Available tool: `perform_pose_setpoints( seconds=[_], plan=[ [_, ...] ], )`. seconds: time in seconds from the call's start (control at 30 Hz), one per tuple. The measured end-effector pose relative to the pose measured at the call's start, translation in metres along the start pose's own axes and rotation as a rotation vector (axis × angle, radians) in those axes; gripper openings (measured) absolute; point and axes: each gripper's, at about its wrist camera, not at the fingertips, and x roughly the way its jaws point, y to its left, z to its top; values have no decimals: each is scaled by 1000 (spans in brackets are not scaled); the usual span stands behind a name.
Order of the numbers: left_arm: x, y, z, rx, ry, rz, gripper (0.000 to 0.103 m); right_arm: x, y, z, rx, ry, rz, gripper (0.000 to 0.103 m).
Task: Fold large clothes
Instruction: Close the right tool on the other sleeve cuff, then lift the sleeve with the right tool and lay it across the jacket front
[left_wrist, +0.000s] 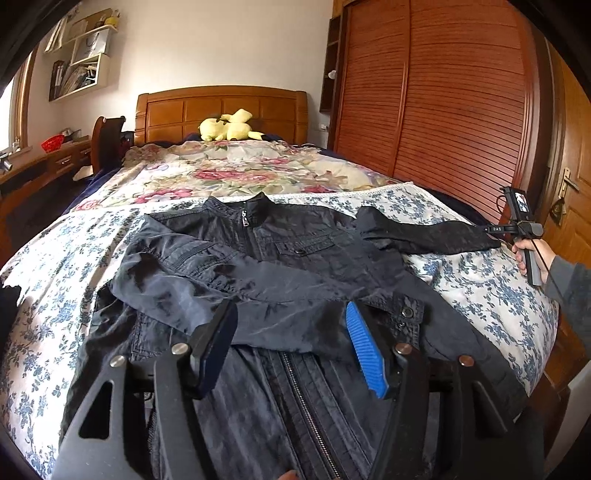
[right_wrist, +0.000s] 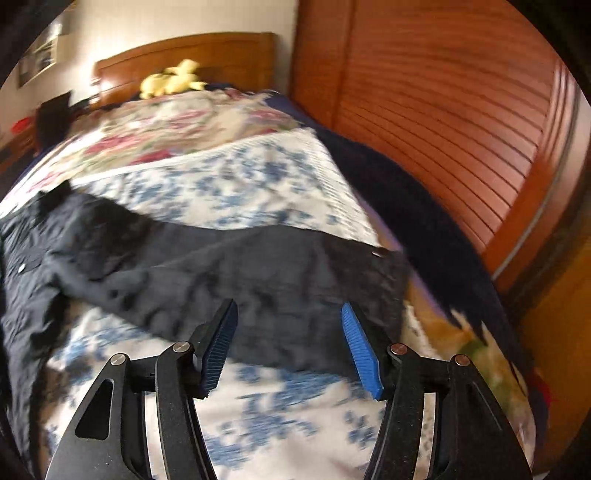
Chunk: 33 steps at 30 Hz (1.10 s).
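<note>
A dark zip-up jacket (left_wrist: 295, 251) lies face up on the bed, collar toward the headboard. One sleeve (left_wrist: 207, 273) is folded across its chest. The other sleeve (left_wrist: 428, 232) stretches out to the right, its cuff near a person's hand (left_wrist: 528, 254) that holds the right tool. My left gripper (left_wrist: 291, 328) hovers open over the folded sleeve and the lower front, with no cloth pinched between its blue pads. In the blurred right wrist view, my right gripper (right_wrist: 288, 325) stands open just above the outstretched sleeve (right_wrist: 258, 273), nothing between its fingers.
The jacket rests on a blue-flowered sheet (left_wrist: 480, 288) over a flowered quilt (left_wrist: 229, 170). A yellow plush toy (left_wrist: 229, 127) sits by the wooden headboard (left_wrist: 221, 107). A slatted wardrobe (left_wrist: 443, 92) runs along the bed's right side, and a desk (left_wrist: 48, 162) stands at the left.
</note>
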Motion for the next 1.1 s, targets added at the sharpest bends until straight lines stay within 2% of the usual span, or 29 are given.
perform_pose_setpoints(
  seconds=[0.13, 0.33, 0.47, 0.6, 0.63, 0.73, 0.77, 0.87, 0.97, 1.1],
  plan=[
    [3, 5, 1, -11, 12, 1, 61, 13, -22, 1, 71, 42, -31, 60],
    [7, 7, 2, -2, 21, 1, 61, 25, -36, -4, 103, 86, -101, 62],
    [9, 5, 2, 5, 27, -3, 61, 32, -43, -9, 135, 135, -75, 62],
    [11, 3, 2, 13, 30, -6, 61, 36, -35, -13, 86, 185, -50, 63],
    [11, 3, 2, 15, 33, -7, 61, 38, -32, -13, 68, 191, -52, 58],
    [12, 3, 1, 17, 39, -10, 61, 36, -18, -14, -13, 197, -53, 24],
    [12, 3, 1, 18, 39, -11, 61, 30, -13, -14, -46, 188, -62, 18],
    [12, 4, -1, 24, 47, -9, 61, 13, -1, -9, -95, 137, -90, 10],
    [8, 5, -3, 30, 49, -11, 61, -19, 11, 3, -116, 32, -105, 9],
    [-5, 8, -4, 32, 34, -10, 61, -69, 41, 21, -170, -109, -79, 9]
  ],
)
